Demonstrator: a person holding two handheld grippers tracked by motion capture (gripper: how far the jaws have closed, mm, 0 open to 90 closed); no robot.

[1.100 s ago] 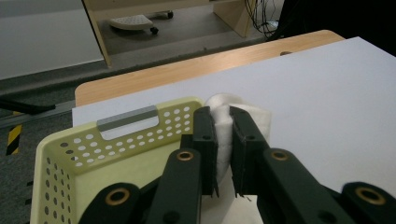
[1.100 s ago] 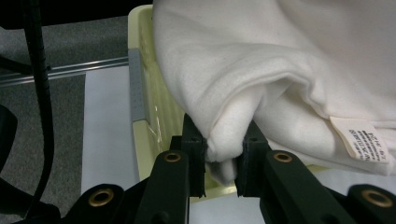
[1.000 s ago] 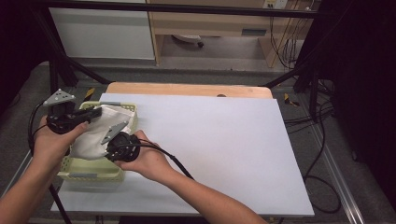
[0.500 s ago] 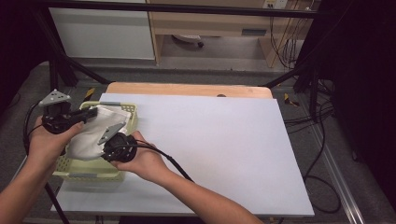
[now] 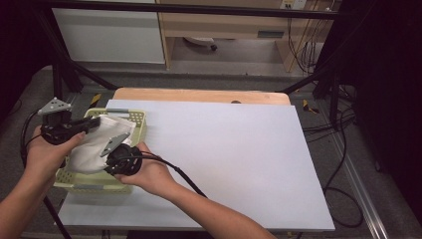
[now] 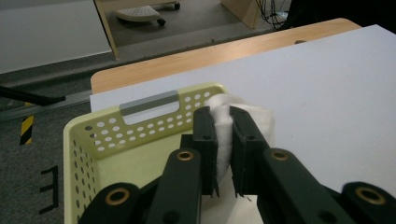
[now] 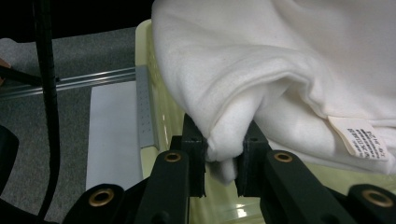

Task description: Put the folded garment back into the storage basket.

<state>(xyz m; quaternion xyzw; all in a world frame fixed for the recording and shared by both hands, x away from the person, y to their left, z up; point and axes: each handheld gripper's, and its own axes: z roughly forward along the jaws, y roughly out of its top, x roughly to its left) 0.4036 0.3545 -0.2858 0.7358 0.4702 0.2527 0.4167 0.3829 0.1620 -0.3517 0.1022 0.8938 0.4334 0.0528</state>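
A white cloth (image 5: 94, 144) lies bunched in a pale yellow perforated basket (image 5: 137, 117) at the table's left edge. My left gripper (image 5: 97, 122) reaches over the basket's far side, shut on a fold of the cloth (image 6: 224, 128). In the left gripper view its jaws pinch the white fabric just past the basket rim (image 6: 140, 122). My right gripper (image 5: 113, 148) sits at the basket's near right side, shut on another thick fold of the cloth (image 7: 229, 135). A small care label (image 7: 357, 137) hangs from the cloth in the right gripper view.
The white table top (image 5: 224, 159) stretches to the right of the basket, with a wooden strip (image 5: 199, 94) along its far edge. A black cable (image 5: 181, 177) trails from the right gripper across the table. Cabinets and cables lie beyond on the floor.
Both hands shifted slightly toward the near left with the cloth held; the cloth looks a little more gathered between the grippers.
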